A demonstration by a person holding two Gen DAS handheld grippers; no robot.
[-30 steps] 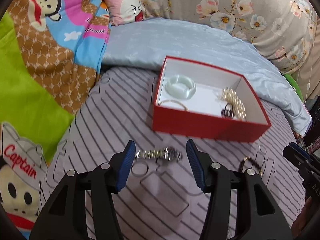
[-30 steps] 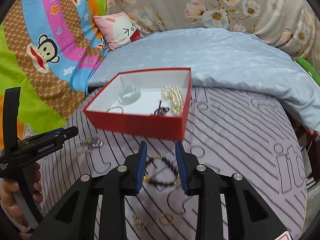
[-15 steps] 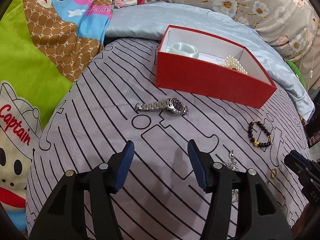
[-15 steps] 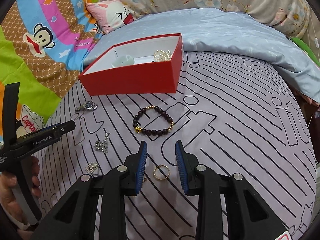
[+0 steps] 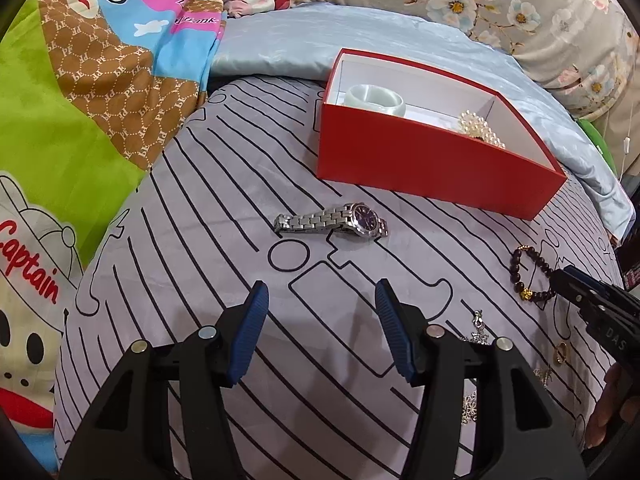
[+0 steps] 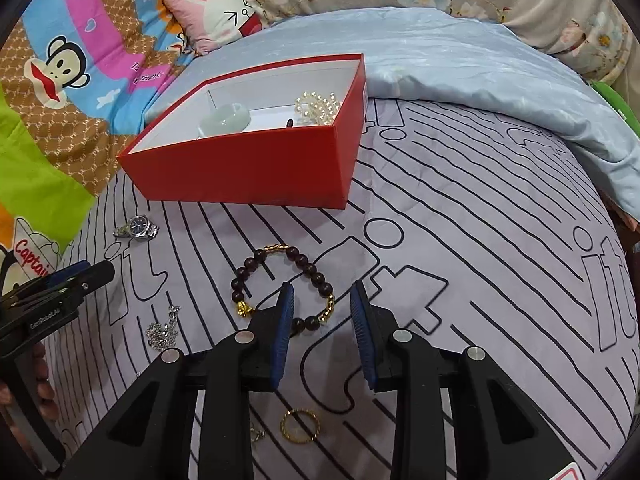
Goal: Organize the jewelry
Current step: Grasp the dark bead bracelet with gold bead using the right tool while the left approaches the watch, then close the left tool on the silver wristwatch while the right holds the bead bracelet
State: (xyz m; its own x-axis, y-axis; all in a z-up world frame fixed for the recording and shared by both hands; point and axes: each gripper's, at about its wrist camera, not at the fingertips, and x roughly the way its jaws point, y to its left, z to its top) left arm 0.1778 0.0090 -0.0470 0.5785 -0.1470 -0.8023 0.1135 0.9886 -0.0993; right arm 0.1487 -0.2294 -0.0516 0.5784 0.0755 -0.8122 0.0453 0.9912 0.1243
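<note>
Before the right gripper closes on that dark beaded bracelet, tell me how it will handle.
The beaded bracelet is a loop of separate round beads, so it will probably sag and dangle if pinched at one side. The beads look smooth and glossy, so they may slip or roll between the right gripper's open fingers. It lies flat on soft bedding, which may give under pressure.

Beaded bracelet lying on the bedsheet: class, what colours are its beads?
Dark maroon-brown beads with a few gold ones on the beaded bracelet; clearest in the right wrist view.

Red box [image 5: 420, 160], white inside, on a lilac sheet [image 5: 200, 240] with black lines; blue-padded claws.
</note>
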